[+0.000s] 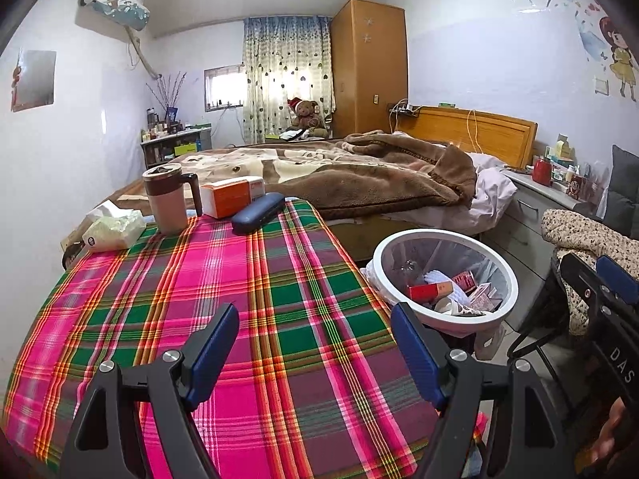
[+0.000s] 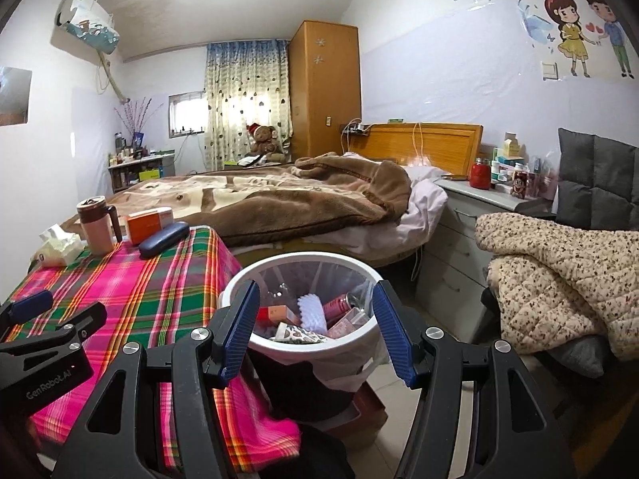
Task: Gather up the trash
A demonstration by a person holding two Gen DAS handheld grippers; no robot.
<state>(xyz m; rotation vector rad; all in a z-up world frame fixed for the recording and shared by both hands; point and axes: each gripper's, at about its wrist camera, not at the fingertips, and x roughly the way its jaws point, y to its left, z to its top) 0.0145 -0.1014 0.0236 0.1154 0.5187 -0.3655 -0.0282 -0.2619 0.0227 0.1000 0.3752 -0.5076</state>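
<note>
Bin (image 2: 255, 343) filled with trash (image 2: 319, 317), beside table (image 1: 279, 319). Left gripper (image 1: 315, 339), right gripper (image 2: 315, 331): fingers held apart, nothing gripped.

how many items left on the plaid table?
4, all at the far end: tissue pack at the left corner, mug next, orange box behind, blue case right of it. More may hide behind them.

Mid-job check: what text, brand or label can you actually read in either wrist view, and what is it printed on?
"DAS", cut off by the frame edge: on the right gripper body, left wrist view.
"GenRobot.AI": on the left gripper body, right wrist view.
Print on the orange box and the cartons in the trash bin: too blurred.
</note>
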